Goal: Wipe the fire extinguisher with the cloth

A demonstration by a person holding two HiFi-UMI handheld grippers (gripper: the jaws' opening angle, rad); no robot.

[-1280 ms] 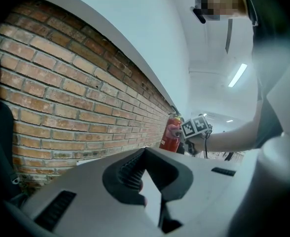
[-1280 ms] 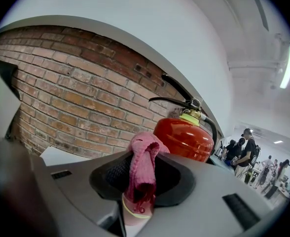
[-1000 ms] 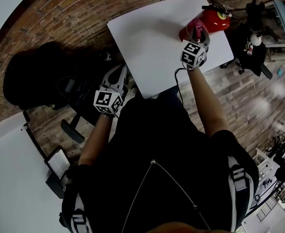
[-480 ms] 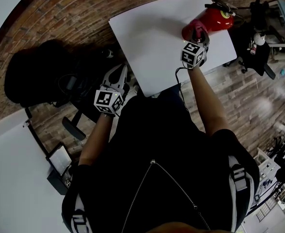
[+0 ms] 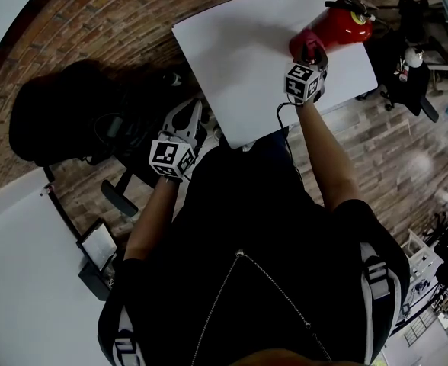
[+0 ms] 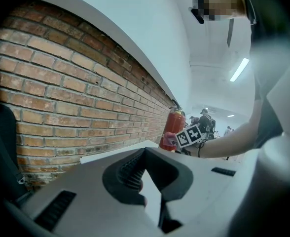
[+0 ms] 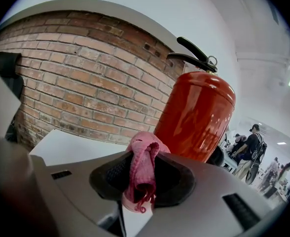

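**Cloth-holding gripper at the extinguisher, other gripper idle off the table**

The white rectangular table [image 5: 247, 59] is the landmark, with a brick wall [image 6: 76, 83] running along its far side. The red fire extinguisher with black handle [image 5: 344, 27] stands upright at the table's far right corner, close to the right edge. Most of the tabletop to its left is bare, which leaves open room on that side.

The person's right arm reaches straight forward over the table's near edge. It brings the right gripper [image 5: 311, 53] up to the extinguisher's lower body. Its jaws are clamped on the bunched pink knitted cloth [image 7: 142, 169], whose fold stands up above them just before the red cylinder and seems to touch it.

The left arm is bent and held off the table's near left corner, above a black office chair [image 5: 117, 197]. The left gripper [image 6: 145, 174] points toward the table, its jaws together at the tips with nothing between them.

Since a second ago both grippers have kept their places. The right one stays at the extinguisher's base, and the table merely sits slightly higher in the head view.
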